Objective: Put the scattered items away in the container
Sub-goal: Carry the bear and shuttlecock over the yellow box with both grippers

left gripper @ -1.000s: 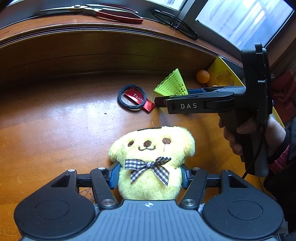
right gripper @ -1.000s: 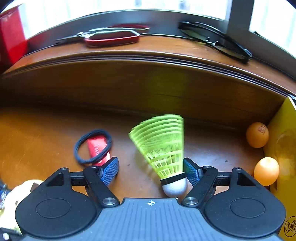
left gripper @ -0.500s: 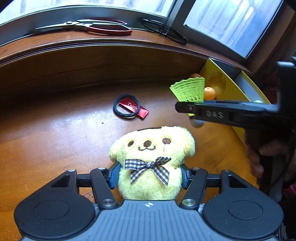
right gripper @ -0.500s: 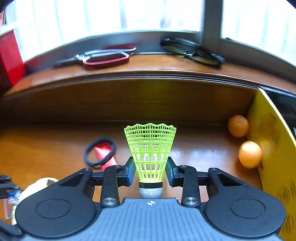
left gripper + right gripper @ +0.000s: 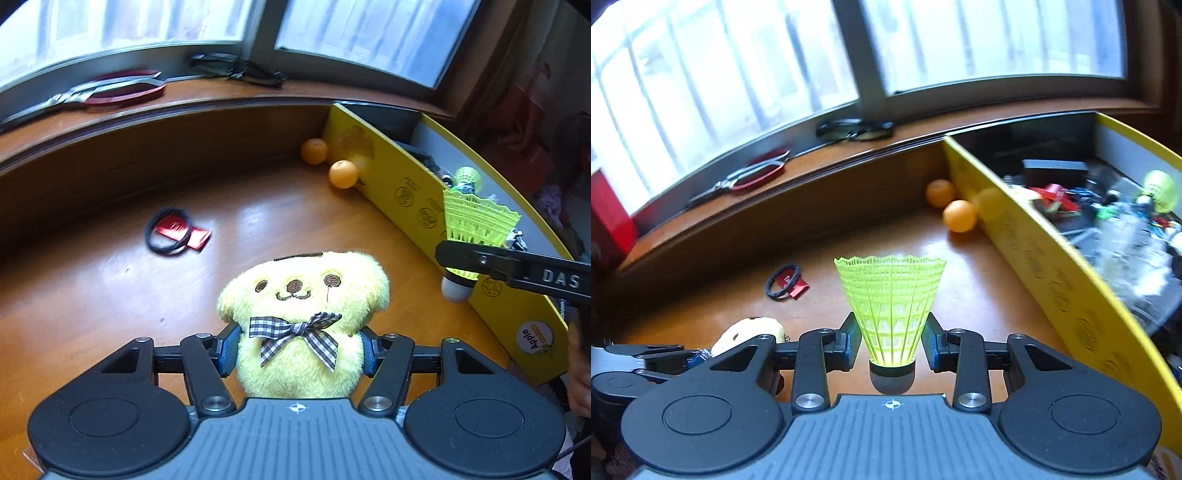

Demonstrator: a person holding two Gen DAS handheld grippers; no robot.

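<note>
Here, both hand-held grippers carry a toy above the glossy brown wooden table (image 5: 92,295).

From the left: a black elastic hair band (image 5: 168,235) lies on a small red packet; the left gripper (image 5: 299,349) is clamped on a fluffy yellow plush bear with a checked bow (image 5: 303,317); two orange ping-pong balls (image 5: 343,174) sit just beside the yellow cardboard box (image 5: 1071,280); the right gripper (image 5: 891,345), recently closed, pinches a neon-green plastic shuttlecock (image 5: 891,295) upright near the box's wall, not yet inside.
</note>
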